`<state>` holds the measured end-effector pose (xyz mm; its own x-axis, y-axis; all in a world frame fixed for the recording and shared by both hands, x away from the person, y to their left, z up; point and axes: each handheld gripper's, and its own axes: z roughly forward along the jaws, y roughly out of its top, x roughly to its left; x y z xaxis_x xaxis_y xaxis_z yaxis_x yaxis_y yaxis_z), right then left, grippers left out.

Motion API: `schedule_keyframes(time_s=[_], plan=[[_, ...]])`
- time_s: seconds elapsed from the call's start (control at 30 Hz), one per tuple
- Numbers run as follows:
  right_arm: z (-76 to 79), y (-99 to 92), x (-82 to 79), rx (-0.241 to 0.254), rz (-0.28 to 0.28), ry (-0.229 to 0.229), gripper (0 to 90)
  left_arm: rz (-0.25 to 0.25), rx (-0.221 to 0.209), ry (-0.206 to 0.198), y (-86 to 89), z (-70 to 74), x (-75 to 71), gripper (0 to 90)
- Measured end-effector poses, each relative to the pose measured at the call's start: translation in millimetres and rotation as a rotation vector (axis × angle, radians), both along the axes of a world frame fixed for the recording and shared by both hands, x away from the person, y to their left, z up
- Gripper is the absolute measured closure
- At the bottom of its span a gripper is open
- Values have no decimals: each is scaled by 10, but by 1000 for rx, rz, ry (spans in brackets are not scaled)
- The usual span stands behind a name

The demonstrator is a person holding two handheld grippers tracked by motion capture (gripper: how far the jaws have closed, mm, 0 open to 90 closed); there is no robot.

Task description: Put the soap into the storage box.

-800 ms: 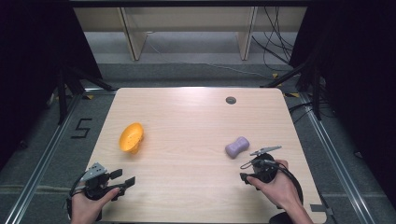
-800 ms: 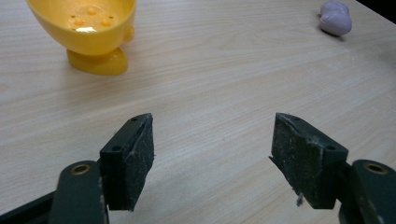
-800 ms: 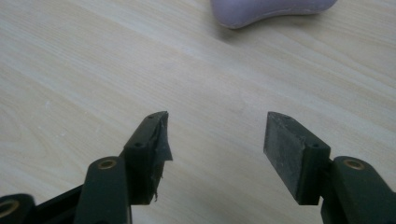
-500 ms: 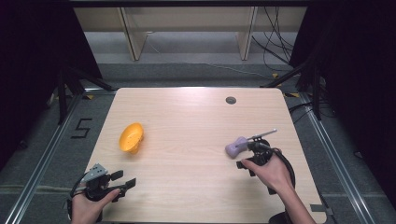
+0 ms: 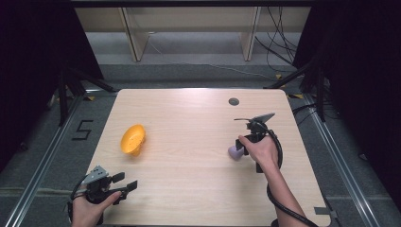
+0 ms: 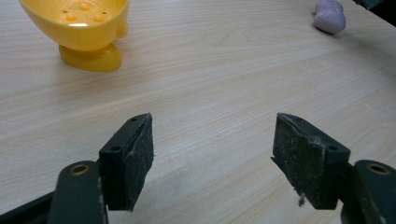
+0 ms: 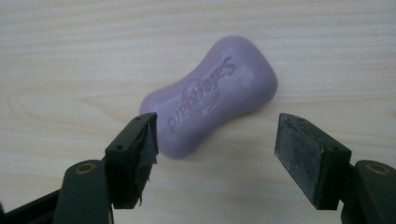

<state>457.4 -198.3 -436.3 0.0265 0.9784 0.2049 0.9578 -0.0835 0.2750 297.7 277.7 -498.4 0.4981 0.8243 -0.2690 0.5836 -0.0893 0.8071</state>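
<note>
Right gripper [image 7: 217, 140] jaws apart, poised over purple soap [image 7: 212, 100]; soap flat on table [image 5: 189, 189], near end between pads, untouched. Left gripper [image 6: 212, 144] jaws wide, empty, yellow dish [image 6: 81, 28] well ahead.

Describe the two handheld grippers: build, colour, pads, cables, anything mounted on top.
Both are black, two-jaw units. The left gripper has flat, rectangular, dark pads, scuffed and linty, on arms with brass-coloured pivot holes; the right gripper matches, its left pad frayed at the edge. In the high view each carries a grey three-cornered plate and trails a black cable. Forearms are bare, no sleeves.
</note>
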Motion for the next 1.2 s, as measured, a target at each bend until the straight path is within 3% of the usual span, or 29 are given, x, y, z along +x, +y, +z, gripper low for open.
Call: schedule_keyframes(time_s=[0.03,0.07,0.1,0.2,0.27,0.37,0.4,0.43,0.47,0.57,0.6,0.63,0.87,0.9,1.0,1.07,1.1,1.13,1.2], plan=[[33,26,35,28,-67,30,307,-4,2,-1,2,1,-1,286],[33,26,35,28,-67,30,307,-4,2,-1,2,1,-1,286],[18,-35,62,0,-10,15,307,-13,0,-8,5,-4,3,286],[19,-46,96,1,-19,34,307,-13,7,-6,2,-3,0,286],[22,2,138,29,-104,71,307,-21,1,-8,-4,-8,4,285],[-10,-28,168,15,-73,55,307,-20,-2,-3,-11,-11,4,284],[-12,4,167,9,-99,93,307,-17,3,-3,-13,-11,3,284],[-42,-11,197,-9,-70,51,300,-16,15,1,-10,-7,1,284],[-51,-3,206,-9,-73,40,299,-16,15,1,-10,-7,1,284],[-51,10,215,-22,-62,66,299,-15,11,-1,-12,-7,-2,284],[-25,91,228,21,-159,105,297,-15,11,-1,-12,-8,-2,284],[-45,90,230,6,-141,79,296,-17,15,0,-9,-8,-1,284],[-71,96,238,-25,-137,88,290,-22,14,3,-16,-16,1,284],[-87,65,240,-44,-92,73,290,-26,11,1,-16,-19,3,284],[-97,133,260,-20,-162,88,290,-26,14,0,-18,-19,2,283],[-103,137,263,-23,-163,87,290,-25,16,1,-19,-19,2,283],[-117,114,270,-39,-129,84,290,-27,15,1,-19,-21,4,283],[-118,143,274,-27,-163,91,290,-34,7,2,-20,-25,6,284],[-119,142,279,-25,-165,96,290,-35,9,-1,-20,-25,7,284]])
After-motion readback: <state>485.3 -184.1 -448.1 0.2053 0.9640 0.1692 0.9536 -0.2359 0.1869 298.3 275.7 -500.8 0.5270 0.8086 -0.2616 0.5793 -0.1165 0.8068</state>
